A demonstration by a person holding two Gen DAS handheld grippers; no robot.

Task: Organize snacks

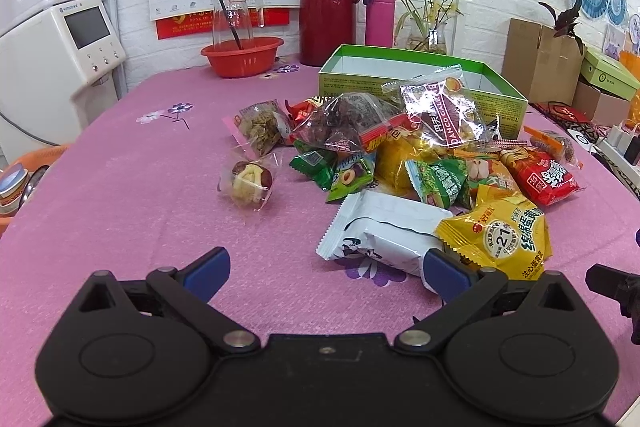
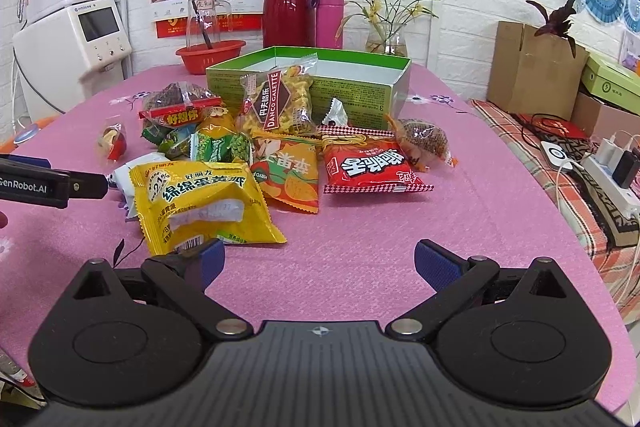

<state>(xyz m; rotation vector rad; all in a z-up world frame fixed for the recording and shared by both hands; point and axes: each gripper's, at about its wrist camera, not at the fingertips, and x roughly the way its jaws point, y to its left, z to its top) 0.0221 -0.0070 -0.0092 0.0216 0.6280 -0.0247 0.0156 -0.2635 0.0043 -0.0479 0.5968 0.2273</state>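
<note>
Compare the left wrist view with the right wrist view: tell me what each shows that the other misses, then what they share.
Only the left wrist view shows the white packet nearly whole, and the date sweet in clear wrap close up and apart from the pile.

Only the right wrist view shows the orange packet in full, the white power strip at the right, and the left gripper from the side.

Both show the yellow packet, the red packet, the open green box, the red thermos, and an open gripper: left gripper, right gripper.
</note>
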